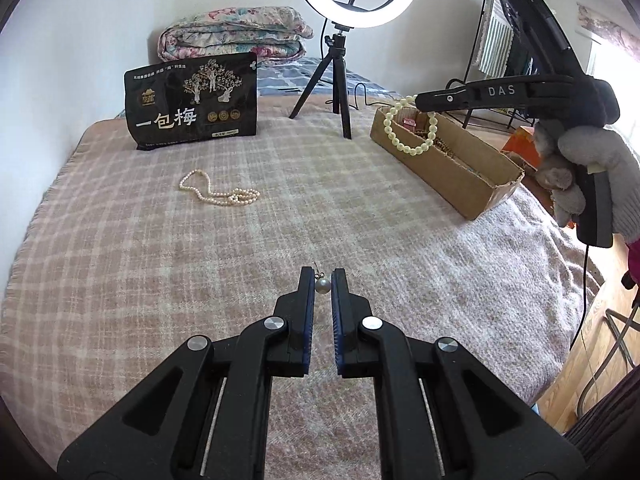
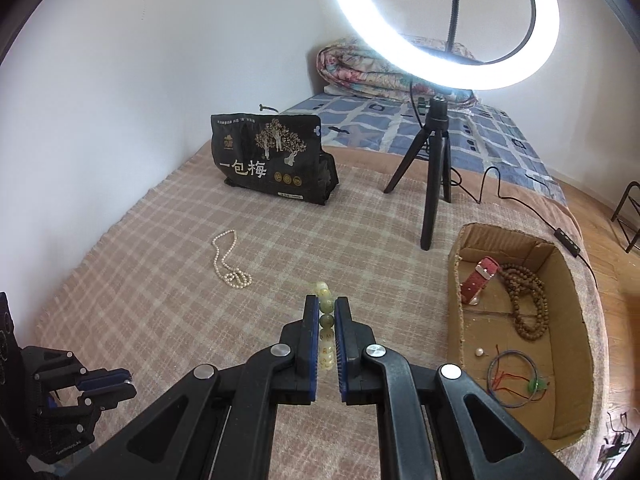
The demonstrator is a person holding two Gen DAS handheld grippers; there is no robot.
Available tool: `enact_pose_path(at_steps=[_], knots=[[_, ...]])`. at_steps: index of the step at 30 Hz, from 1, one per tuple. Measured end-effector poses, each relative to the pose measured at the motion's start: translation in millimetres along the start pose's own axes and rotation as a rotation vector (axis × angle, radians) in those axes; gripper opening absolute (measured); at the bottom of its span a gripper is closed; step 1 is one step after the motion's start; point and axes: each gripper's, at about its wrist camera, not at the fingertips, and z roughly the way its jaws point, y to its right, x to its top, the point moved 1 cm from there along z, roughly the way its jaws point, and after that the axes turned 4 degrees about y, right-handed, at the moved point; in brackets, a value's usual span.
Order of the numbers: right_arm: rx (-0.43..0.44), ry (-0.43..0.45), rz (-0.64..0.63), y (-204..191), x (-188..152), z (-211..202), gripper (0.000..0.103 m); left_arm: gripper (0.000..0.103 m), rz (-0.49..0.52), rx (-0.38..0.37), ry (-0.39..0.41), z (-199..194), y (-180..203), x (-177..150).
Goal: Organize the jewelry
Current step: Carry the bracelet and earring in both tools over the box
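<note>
My left gripper (image 1: pixel 322 277) is shut on a pearl earring (image 1: pixel 322 285), held just above the plaid blanket. My right gripper (image 2: pixel 327 307) is shut on a pale green bead bracelet (image 2: pixel 326 322). In the left wrist view the bracelet (image 1: pixel 408 128) hangs from the right gripper (image 1: pixel 420 102) over the cardboard box (image 1: pixel 460 168). A white pearl necklace (image 1: pixel 218 190) lies on the blanket; it also shows in the right wrist view (image 2: pixel 230 264). The box (image 2: pixel 568 280) holds a red strap (image 2: pixel 478 280), brown wooden beads (image 2: pixel 526 300), a loose pearl (image 2: pixel 479 353) and thin string bangles (image 2: pixel 514 378).
A black snack bag (image 1: pixel 192 100) stands at the back of the bed. A ring light on a black tripod (image 1: pixel 340 80) stands behind the box, its cable trailing right. A folded quilt (image 1: pixel 236 36) lies by the wall. The bed edge and wooden floor (image 1: pixel 592 344) are at right.
</note>
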Motion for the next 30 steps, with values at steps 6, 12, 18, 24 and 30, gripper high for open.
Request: enact_pose_path(at_steps=[6, 12, 18, 24, 30], knots=[[-0.029, 0.022, 0.034, 27, -6, -28, 0.005, 0.006, 0.010, -0.018, 0.018, 3, 14, 15], [-0.063, 0.030, 0.072, 55, -21, -51, 0.005, 0.006, 0.022, -0.040, 0.036, 12, 30, 34], [-0.095, 0.033, 0.101, 81, -36, -65, 0.005, 0.006, 0.023, -0.057, 0.060, 25, 44, 58], [-0.132, 0.039, 0.126, 109, -49, -79, 0.005, 0.006, 0.041, -0.078, 0.078, 43, 63, 84], [-0.159, 0.045, 0.154, 132, -57, -84, 0.005, 0.006, 0.064, -0.103, 0.083, 66, 86, 108]])
